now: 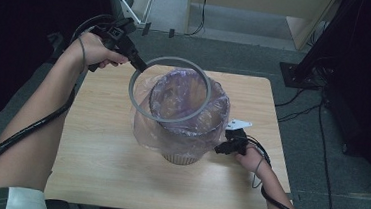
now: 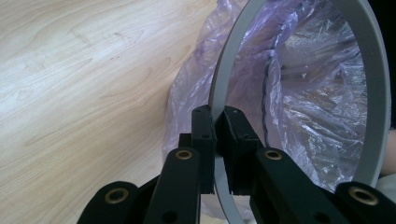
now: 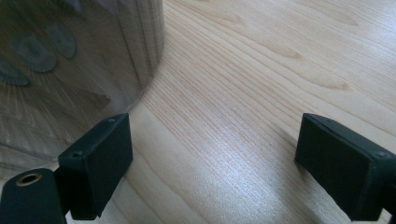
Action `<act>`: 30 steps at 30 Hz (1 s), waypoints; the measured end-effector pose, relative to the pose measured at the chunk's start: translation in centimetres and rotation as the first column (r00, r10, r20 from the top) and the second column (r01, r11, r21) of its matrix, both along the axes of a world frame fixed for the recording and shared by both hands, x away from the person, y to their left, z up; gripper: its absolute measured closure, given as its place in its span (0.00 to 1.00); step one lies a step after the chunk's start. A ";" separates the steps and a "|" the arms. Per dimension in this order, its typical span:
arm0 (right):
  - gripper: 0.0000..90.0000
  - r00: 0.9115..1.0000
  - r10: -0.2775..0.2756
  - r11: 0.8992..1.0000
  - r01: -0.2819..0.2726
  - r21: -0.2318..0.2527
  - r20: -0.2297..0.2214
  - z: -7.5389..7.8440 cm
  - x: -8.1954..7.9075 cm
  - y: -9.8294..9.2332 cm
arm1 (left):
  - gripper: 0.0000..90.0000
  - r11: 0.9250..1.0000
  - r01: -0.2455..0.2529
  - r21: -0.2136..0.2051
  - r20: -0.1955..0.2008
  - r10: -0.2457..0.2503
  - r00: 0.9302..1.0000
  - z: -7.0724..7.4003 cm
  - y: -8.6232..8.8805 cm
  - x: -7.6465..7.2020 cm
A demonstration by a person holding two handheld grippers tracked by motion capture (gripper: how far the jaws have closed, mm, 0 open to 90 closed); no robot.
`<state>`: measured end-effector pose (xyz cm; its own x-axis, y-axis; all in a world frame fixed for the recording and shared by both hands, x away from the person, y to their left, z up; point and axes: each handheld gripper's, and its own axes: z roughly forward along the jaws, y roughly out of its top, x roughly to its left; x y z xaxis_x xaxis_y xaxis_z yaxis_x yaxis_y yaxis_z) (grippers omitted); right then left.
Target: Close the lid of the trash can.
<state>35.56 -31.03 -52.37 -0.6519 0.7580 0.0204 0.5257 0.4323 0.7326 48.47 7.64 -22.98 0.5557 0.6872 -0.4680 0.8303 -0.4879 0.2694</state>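
Above the waste bin (image 1: 182, 154) at the middle of the wooden table (image 1: 94, 152), the grey ring (image 1: 138, 108) hung tilted, its far-left edge pinched between the nearly closed jaws of the left gripper (image 1: 137, 63). In the left gripper view those jaws were clamped flat on the grey ring (image 2: 219, 93), with the bag (image 2: 308, 102) showing through the hoop. The translucent purple bag (image 1: 171, 128) already lined the bin, its top folded outward over the rim and hanging loosely down the sides. So the lining looked done, while the ring was not yet seated: it floated over the bin's mouth, offset toward the bin's left and clear of the rim. Beside the bin's right wall, low near the tabletop, the right gripper (image 1: 228, 147) waited with its jaws spread wide and nothing between them, one pad (image 3: 100, 163) just beside the bin (image 3: 70, 60). What seemed left was centring the ring and pressing it down over the folded plastic.
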 end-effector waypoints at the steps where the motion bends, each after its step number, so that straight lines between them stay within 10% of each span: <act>1: 0.12 1.000 0.000 1.000 0.000 0.000 0.000 0.0 0.0 0.0 | 0.93 1.000 0.005 0.000 0.000 -0.005 1.000 0.0 -0.1 0.0; 30: 0.12 1.000 0.000 1.000 0.000 0.000 0.000 0.0 0.0 0.0 | 0.93 0.997 0.077 0.007 0.060 -0.077 0.995 -0.6 -3.2 -0.3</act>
